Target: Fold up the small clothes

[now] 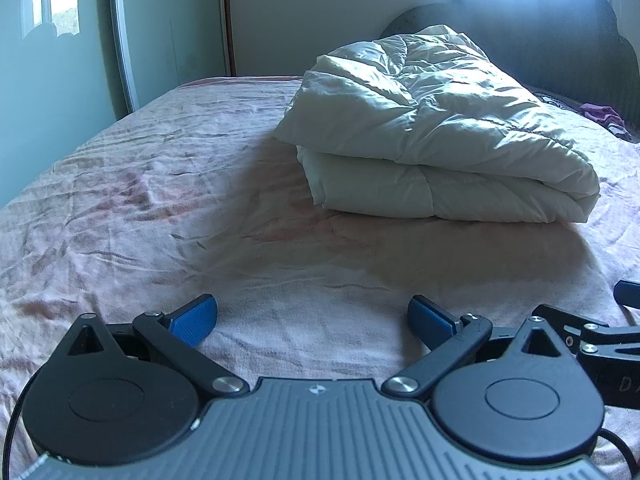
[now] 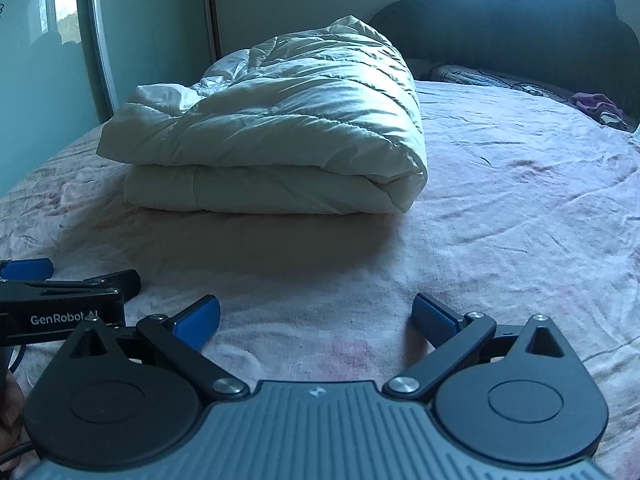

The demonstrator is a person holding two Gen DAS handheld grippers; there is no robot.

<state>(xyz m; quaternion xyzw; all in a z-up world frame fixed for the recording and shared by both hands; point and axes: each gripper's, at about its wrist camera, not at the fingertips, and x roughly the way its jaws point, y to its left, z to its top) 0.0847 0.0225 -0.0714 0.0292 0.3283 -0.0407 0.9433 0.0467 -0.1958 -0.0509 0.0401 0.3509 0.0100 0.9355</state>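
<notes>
My left gripper (image 1: 312, 318) hovers low over the pink bedsheet (image 1: 140, 200), open, nothing between its blue pads. My right gripper (image 2: 316, 318) is open too and empty, just above the same sheet (image 2: 500, 220). The two grippers sit side by side: the right one's black body (image 1: 608, 344) shows at the right edge of the left wrist view, and the left one (image 2: 60, 292) shows at the left edge of the right wrist view. A small purple garment (image 1: 602, 114) lies crumpled far off by the headboard, also seen as purple cloth (image 2: 596, 106) in the right wrist view.
A folded white quilt (image 1: 432, 128) lies on the bed ahead, the same quilt (image 2: 280, 128) left of centre in the right wrist view. A dark headboard (image 2: 520, 20) stands behind it, and a mirrored wardrobe door (image 1: 48, 60) runs along the left.
</notes>
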